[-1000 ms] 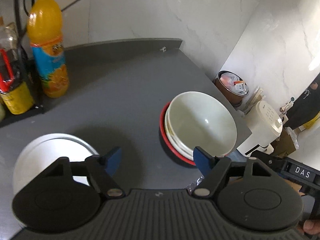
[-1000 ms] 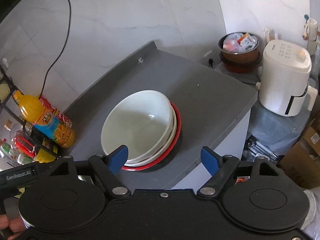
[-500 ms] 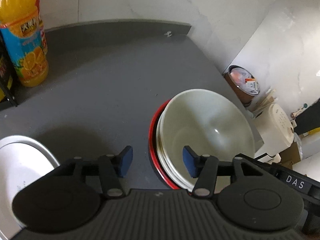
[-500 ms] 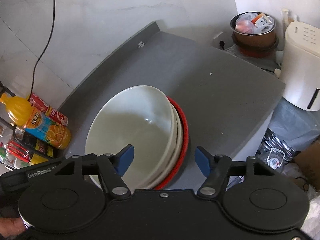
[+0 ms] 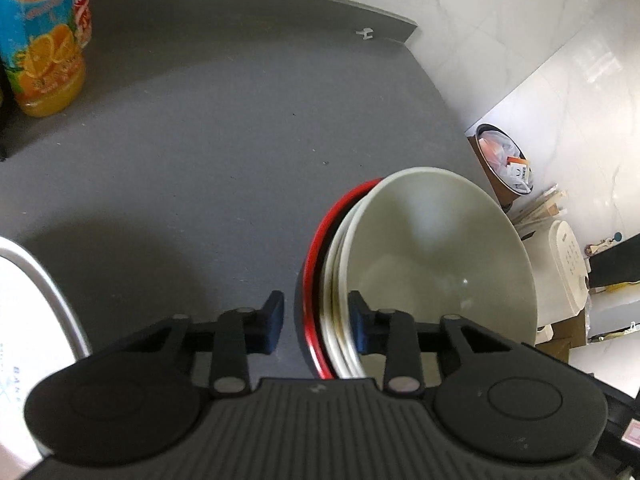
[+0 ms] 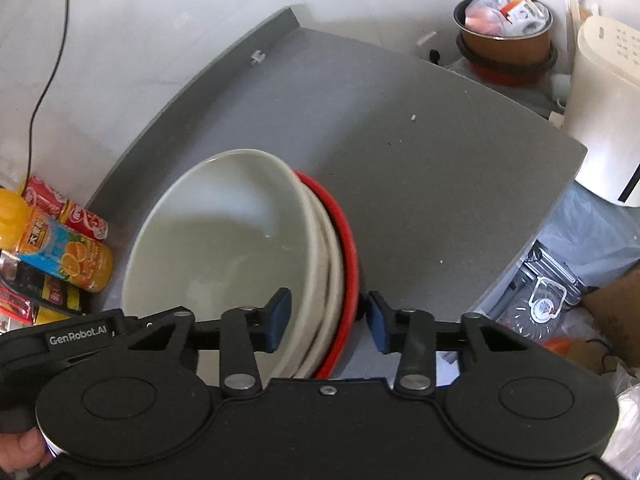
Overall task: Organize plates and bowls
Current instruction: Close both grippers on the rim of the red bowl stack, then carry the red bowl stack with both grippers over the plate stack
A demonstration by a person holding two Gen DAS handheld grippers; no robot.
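While seen from the left wrist: glossy white bowls (image 5: pixel 440 264) nest in a red-rimmed plate (image 5: pixel 310 276) on the matte grey counter (image 5: pixel 224 128).
Left gripper (image 5: pixel 316 326): partly open, straddling the stack's rim, grip unclear.
Right wrist: right gripper (image 6: pixel 330 320) likewise straddles the opposite rim, pads (image 6: pixel 280 318) apparently apart from it.

left claw (image 5: pixel 316 330): black ribbed housing, two round black discs, black linkage arms with silver pivot screws, dark blue fingertip pads (image 5: pixel 273 326). right claw (image 6: pixel 329 320): smooth black housing, same discs and linkages, centre screw, white "genrobot.ai" marking at left, blue pads (image 6: pixel 279 319).
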